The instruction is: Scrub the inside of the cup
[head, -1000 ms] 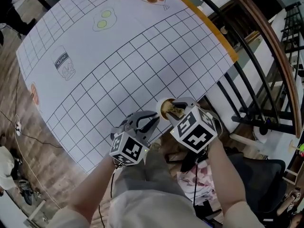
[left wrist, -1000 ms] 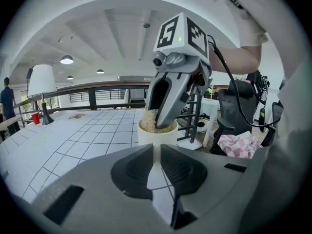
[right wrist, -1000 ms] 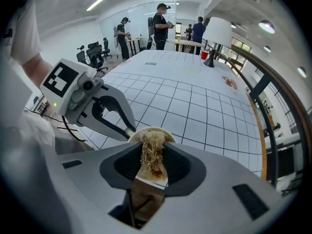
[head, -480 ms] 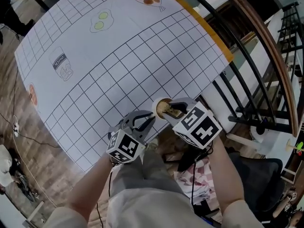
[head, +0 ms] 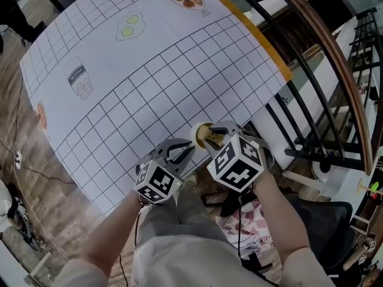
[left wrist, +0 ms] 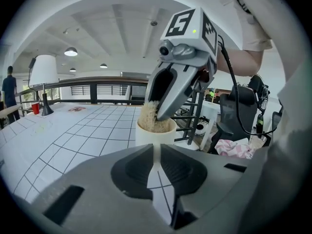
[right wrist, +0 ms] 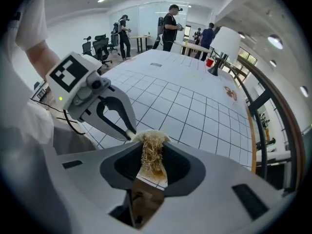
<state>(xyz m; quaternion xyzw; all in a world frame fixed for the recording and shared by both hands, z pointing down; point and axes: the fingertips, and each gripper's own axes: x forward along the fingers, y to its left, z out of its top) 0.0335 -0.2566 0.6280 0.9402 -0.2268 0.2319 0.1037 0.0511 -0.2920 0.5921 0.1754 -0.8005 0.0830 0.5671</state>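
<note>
At the table's (head: 179, 64) five o'clock edge, the left gripper (head: 190, 150) is pinching the white cup (left wrist: 146, 138) by its near side. The right gripper (head: 215, 137), clamping a straw-coloured scrubber (right wrist: 152, 152), is pressing it inside. Lettering on the drawn carton (head: 79, 81) at nine o'clock is too small to read.

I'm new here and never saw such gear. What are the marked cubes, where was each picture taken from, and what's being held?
A person holds a gripper in each hand; the marked cubes are part of them. The top-down picture comes from a camera on the person's head, the other two from cameras riding on each gripper. The left gripper pinches a white cup standing near the edge of a gridded table cover. The right gripper clamps a fibrous scrubber pushed into the cup.
</note>
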